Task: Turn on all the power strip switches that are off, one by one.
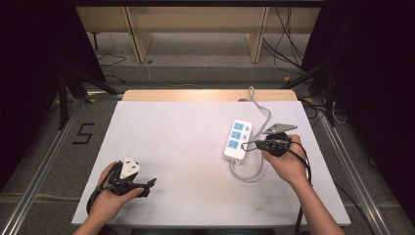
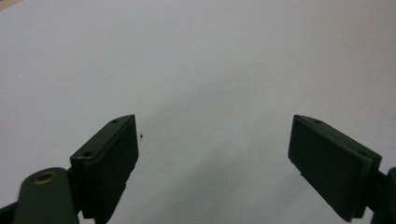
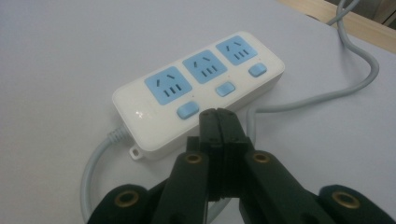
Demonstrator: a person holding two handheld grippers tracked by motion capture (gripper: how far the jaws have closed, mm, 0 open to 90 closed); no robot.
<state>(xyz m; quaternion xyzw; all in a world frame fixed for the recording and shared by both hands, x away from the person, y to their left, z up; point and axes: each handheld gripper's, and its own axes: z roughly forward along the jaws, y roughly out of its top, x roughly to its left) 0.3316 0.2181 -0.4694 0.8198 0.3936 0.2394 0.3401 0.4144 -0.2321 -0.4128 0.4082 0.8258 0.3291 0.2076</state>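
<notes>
The power strip lies right of the centre of the high view, on the white table, with its grey cable looping below it. The right gripper has its jaws pressed together, empty, tips just beside the strip's blue buttons. The left gripper, at the lower left, stands wide open and holds nothing.

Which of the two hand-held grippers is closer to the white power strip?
The right gripper: its shut tips sit right at the power strip. The left gripper, open, lies far across the table.

Lab, black curtains, aluminium rails, cables
</notes>
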